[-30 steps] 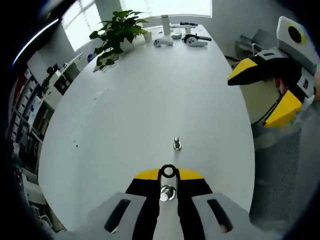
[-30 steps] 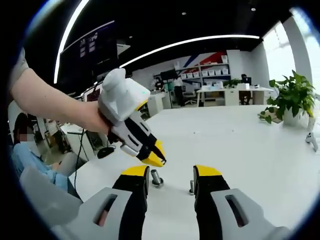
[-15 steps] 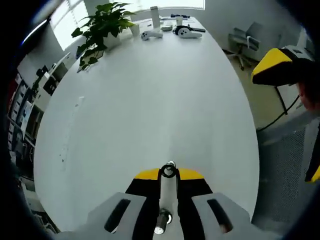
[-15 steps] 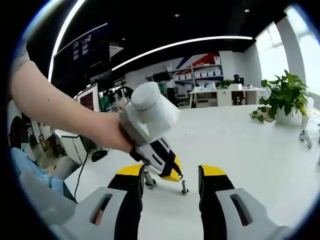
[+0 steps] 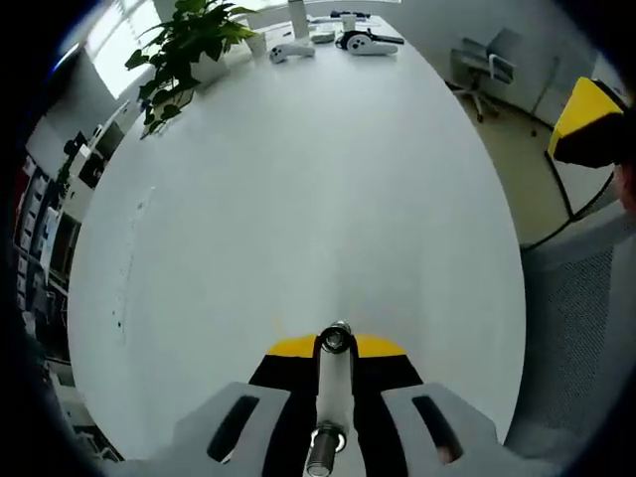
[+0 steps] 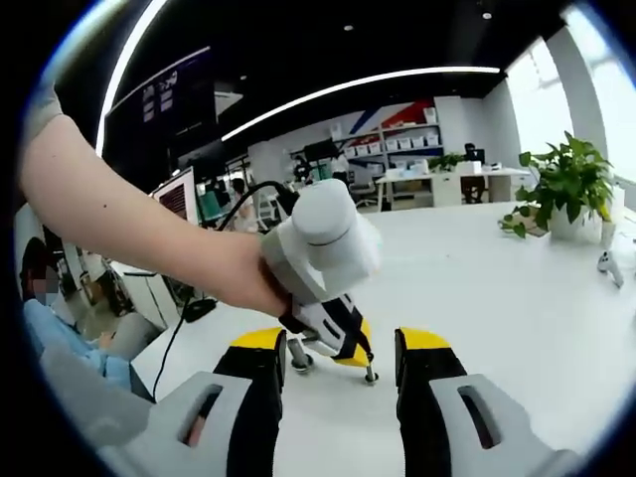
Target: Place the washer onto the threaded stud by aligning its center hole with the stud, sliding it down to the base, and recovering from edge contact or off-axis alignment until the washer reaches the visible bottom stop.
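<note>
In the left gripper view, my left gripper (image 5: pixel 336 350) is shut on a small metal washer (image 5: pixel 335 339), held at its yellow tips above the white table (image 5: pixel 298 199). A threaded stud (image 5: pixel 322 455) shows low in the gap between the jaws. In the right gripper view, the left gripper (image 6: pixel 350 353) points down in a person's hand. Its tips hang just above a short stud (image 6: pixel 370 375). A second stud (image 6: pixel 298 360) stands just left of it. My right gripper (image 6: pixel 343 341) is open, with its jaws on either side of the studs and the left gripper's tips. Its yellow tip (image 5: pixel 586 124) also shows at the right edge.
A potted plant (image 5: pixel 184 45) and several small devices (image 5: pixel 348 40) sit at the table's far end. An office chair (image 5: pixel 487 70) stands beyond the table's right edge. A person (image 6: pixel 50 318) sits at the left, with desks and shelves (image 6: pixel 437 169) behind.
My left gripper has moved forward and down with the washer, over the studs between the right gripper's jaws. The right gripper has stayed open.
</note>
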